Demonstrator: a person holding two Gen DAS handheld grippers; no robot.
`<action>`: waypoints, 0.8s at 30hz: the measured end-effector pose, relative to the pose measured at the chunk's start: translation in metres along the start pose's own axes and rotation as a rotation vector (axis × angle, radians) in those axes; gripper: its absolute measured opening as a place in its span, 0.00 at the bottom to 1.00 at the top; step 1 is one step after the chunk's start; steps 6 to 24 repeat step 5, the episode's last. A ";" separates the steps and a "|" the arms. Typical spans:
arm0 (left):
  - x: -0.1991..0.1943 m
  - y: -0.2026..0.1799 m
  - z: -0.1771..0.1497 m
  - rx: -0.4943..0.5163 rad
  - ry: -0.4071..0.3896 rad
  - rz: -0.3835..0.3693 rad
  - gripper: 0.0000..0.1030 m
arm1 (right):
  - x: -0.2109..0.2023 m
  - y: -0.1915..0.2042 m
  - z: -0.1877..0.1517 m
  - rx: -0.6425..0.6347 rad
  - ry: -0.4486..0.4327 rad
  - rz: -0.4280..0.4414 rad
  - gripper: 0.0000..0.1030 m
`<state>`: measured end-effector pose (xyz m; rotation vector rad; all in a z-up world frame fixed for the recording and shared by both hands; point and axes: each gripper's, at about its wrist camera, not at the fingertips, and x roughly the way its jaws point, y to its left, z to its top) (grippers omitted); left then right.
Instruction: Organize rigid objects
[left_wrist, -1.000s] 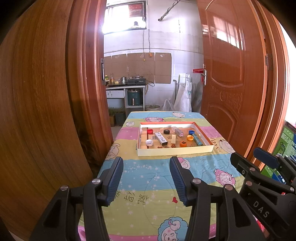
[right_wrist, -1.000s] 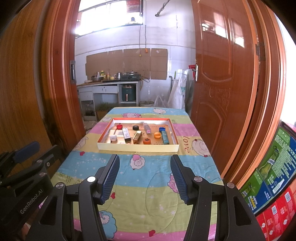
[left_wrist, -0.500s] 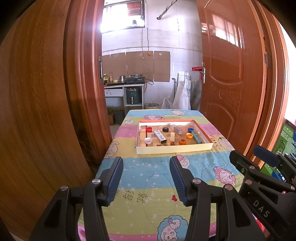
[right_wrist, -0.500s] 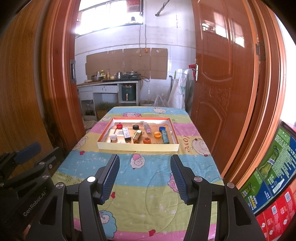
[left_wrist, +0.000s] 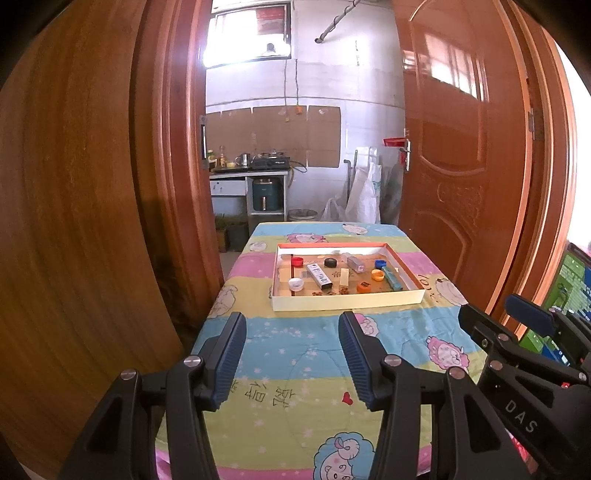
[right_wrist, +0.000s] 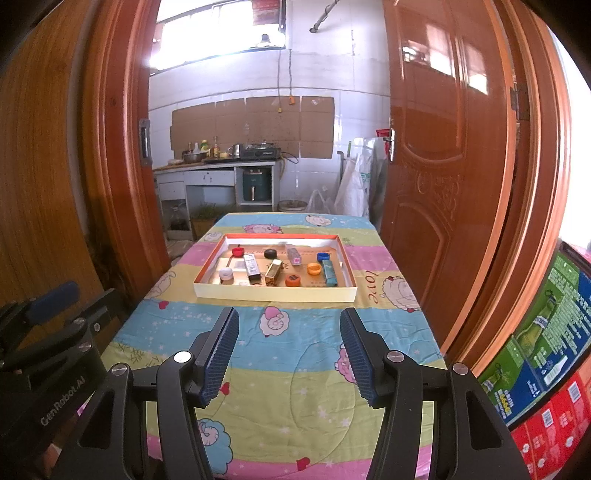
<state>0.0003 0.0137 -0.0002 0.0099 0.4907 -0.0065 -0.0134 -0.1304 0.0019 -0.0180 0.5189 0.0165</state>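
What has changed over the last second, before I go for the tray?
Nothing has visibly changed. The left tongs and right tongs hang open and empty over the cartoon-print tablecloth, short of the shallow tray. The bottle caps and small boxes inside it lie where they were.

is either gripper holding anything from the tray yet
No, the left gripper and right gripper are open and empty, well short of the tray.
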 end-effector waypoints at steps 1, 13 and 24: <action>-0.001 0.000 0.000 0.002 -0.002 -0.001 0.51 | 0.000 0.000 0.000 -0.002 0.000 -0.001 0.57; -0.002 -0.002 -0.001 0.009 -0.016 0.037 0.51 | 0.000 0.000 0.000 -0.002 -0.001 -0.001 0.57; -0.002 -0.002 -0.001 0.009 -0.016 0.037 0.51 | 0.000 0.000 0.000 -0.002 -0.001 -0.001 0.57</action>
